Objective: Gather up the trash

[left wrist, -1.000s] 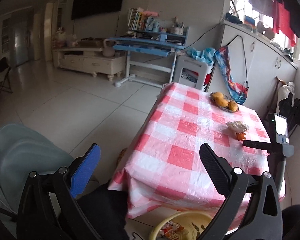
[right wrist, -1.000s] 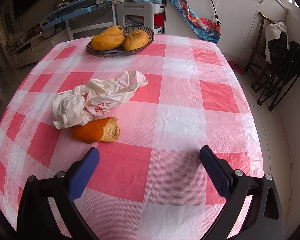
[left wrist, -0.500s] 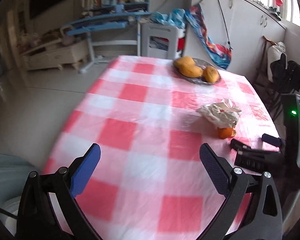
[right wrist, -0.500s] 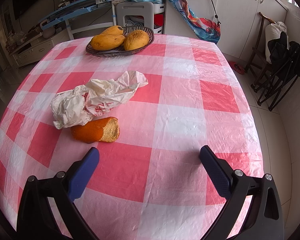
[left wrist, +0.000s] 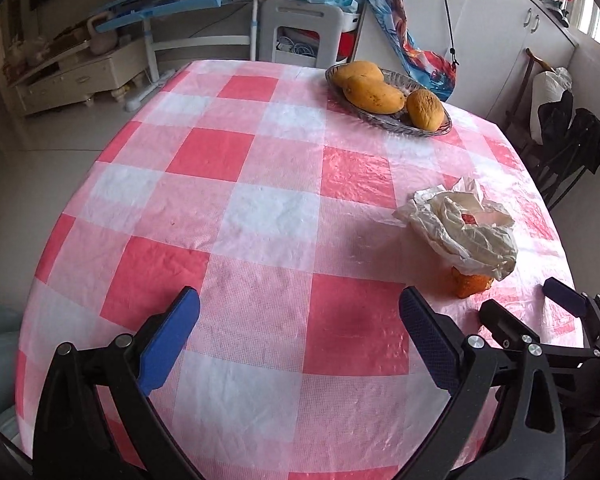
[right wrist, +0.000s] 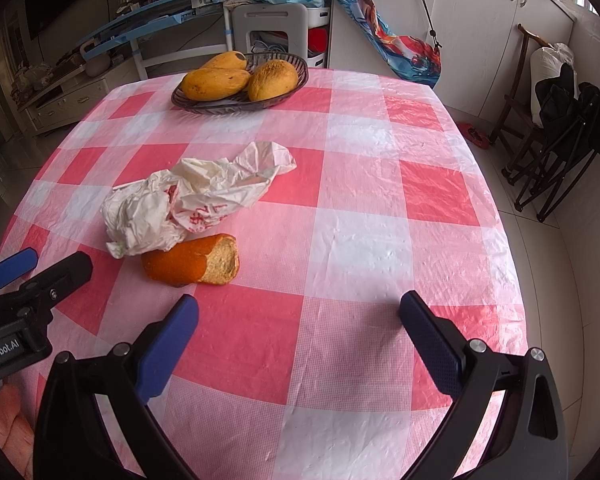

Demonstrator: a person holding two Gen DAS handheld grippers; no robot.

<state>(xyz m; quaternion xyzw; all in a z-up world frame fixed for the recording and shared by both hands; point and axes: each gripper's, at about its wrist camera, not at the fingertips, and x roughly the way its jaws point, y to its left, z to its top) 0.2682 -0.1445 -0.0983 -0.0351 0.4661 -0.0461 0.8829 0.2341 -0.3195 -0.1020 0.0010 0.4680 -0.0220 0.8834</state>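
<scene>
Here, left wrist view: the left gripper [left wrist: 299, 316] hangs over the near part of the checked tablecloth [left wrist: 260, 216], jaws spread wide, nothing between them. The crumpled white plastic bag [left wrist: 466, 228] lies toward the table's right edge, and under its near side a piece of orange peel [left wrist: 471, 283] shows. Both are well off the left gripper's line, to its right. The right gripper [left wrist: 534, 311] shows at the lower right, tips just beside the peel, jaws apart. Likely it is set there because the trash lies on its side of the table. A dish of mangoes [left wrist: 388, 98] stands at the far end, well apart from the trash; fruit, not refuse, so probably left alone.

Right wrist view: the right gripper [right wrist: 299, 316] is wide open and holds nothing. The peel [right wrist: 192, 260] lies just ahead and left of its left finger, touching the bag [right wrist: 196, 196], which sprawls behind it. The left gripper [right wrist: 32, 266] enters from the left edge, near the bag's low corner. Nothing collected yet; judging by position, the peel is the nearest pick. No bin visible in either view.
</scene>
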